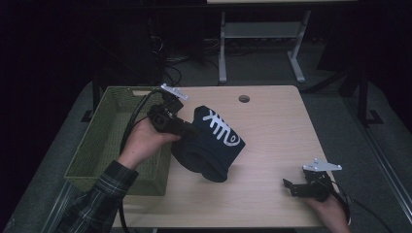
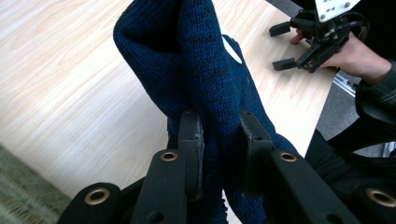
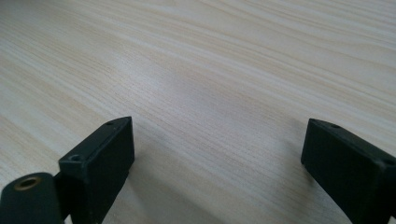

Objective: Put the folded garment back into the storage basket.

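Near the left edge of the bench, the left tongs were clamped on a dark blue knitted hat, their jaws pinching a thick fold of the knit between them. In the left gripper view the fabric bulged above and below the pads, so the grip looked firm and set well into the cloth rather than at a loose edge. The hat hung from that pinch, raised off the wood with its open end sagging downward and its white fishbone design facing up. Holding it by a gathered fold probably kept the soft thing bunched together, so that it could be carried in one piece.

Just beside the hat, to the left, stood a green woven basket, pushed up against the bench edge. It seemed the likely place for the hat, since the left hand already sat over the basket's near corner; a short swing leftward would bring the load above it.

The right tongs rested near the front right corner, well apart from the hat. Their jaws stood wide with nothing between them, bare wood showing in the gap in the right gripper view. That hand appeared to be parked out of the way, leaving the carrying path free.
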Demonstrator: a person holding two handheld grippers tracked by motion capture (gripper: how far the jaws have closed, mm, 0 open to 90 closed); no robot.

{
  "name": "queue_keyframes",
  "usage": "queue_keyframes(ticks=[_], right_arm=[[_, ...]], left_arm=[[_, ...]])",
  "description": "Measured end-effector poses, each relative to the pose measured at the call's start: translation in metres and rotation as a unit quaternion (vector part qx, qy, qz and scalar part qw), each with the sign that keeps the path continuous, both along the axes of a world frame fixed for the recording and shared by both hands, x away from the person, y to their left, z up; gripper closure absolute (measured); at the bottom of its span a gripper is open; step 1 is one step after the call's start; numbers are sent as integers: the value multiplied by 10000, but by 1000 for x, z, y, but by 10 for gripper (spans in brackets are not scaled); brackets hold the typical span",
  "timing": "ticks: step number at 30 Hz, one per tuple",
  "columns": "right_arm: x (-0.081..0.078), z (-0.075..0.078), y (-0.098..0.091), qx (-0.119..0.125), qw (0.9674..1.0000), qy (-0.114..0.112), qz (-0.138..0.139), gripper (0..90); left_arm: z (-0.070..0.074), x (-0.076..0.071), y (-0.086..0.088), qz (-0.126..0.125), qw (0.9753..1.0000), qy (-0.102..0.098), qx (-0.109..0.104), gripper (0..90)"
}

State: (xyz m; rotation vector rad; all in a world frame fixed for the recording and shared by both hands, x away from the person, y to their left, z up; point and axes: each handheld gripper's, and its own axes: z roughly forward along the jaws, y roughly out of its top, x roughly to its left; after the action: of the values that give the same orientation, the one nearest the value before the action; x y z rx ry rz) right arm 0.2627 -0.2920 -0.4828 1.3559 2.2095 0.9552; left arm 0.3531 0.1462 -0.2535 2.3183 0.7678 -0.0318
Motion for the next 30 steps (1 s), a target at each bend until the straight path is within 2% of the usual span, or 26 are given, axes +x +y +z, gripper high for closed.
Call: queue_keyframes(ticks=[6, 9, 13, 16, 21, 25, 30], right_arm=[[0, 0, 0, 0, 10000, 1, 0, 92], [0, 0, 0, 1, 10000, -1, -1, 92], [0, 0, 0, 0, 10000, 0, -1, 92], [0, 0, 0, 2, 10000, 0, -1, 92], [0, 0, 0, 0, 10000, -3, 0, 92], [0, 0, 0, 2, 10000, -1, -1, 92], [0, 0, 0, 4, 10000, 1, -5, 93]], left_arm=[[15, 2, 16, 81, 9999, 69, -16, 745], [23, 4, 25, 165, 9998, 83, 14, 745], [35, 6, 40, 319, 9994, 113, -78, 745], [46, 5, 50, 415, 9991, 98, -71, 745], [61, 1, 66, 585, 9982, -51, 73, 745], [71, -2, 81, 751, 9971, -113, 83, 745], [78, -4, 106, 1026, 9945, -222, 44, 746]])
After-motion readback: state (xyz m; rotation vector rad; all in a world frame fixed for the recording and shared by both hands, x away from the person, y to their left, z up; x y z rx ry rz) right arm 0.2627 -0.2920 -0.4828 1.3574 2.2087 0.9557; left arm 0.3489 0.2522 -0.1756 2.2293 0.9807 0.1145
